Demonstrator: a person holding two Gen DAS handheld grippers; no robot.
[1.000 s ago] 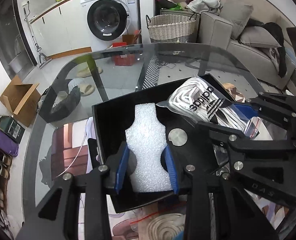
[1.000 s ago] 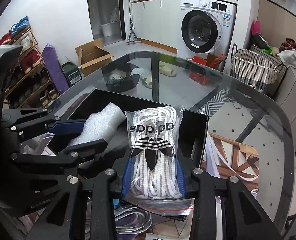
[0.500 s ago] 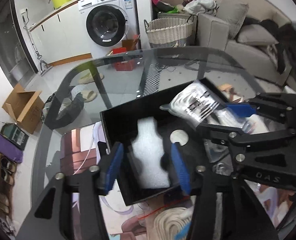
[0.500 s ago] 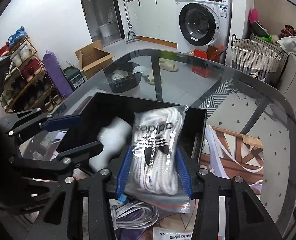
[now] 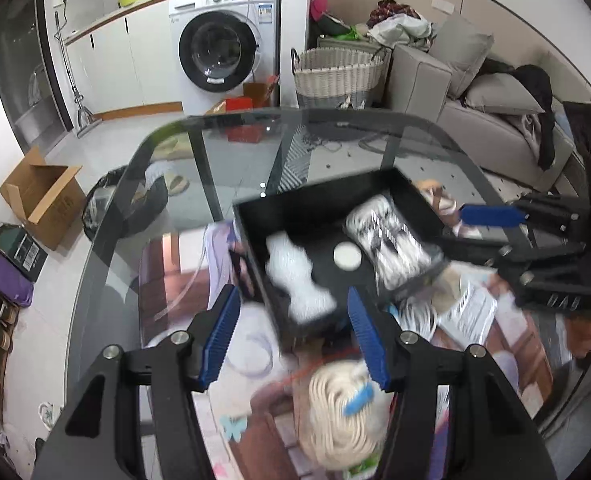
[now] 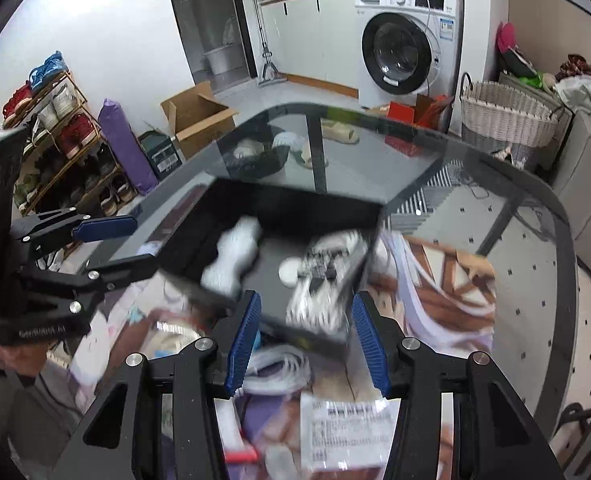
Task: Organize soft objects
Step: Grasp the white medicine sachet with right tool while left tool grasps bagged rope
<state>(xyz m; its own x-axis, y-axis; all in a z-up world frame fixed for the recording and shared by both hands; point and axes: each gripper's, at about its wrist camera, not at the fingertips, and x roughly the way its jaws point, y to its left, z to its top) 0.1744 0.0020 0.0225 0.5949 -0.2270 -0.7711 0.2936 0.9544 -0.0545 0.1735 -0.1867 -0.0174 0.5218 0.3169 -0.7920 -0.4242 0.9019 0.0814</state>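
Left gripper (image 5: 295, 336) and right gripper (image 6: 305, 336) parted, empty; foam piece (image 5: 295, 276), seemingly bagged laces (image 6: 327, 280) inside black box (image 5: 315, 200) mid-tabletop.

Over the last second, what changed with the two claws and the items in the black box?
Both let go: the left claw released the white foam piece, the right claw released the bagged white laces. Both jaws now stand open and have drawn back from the black box. Foam and laces remain in the box on the glass table.
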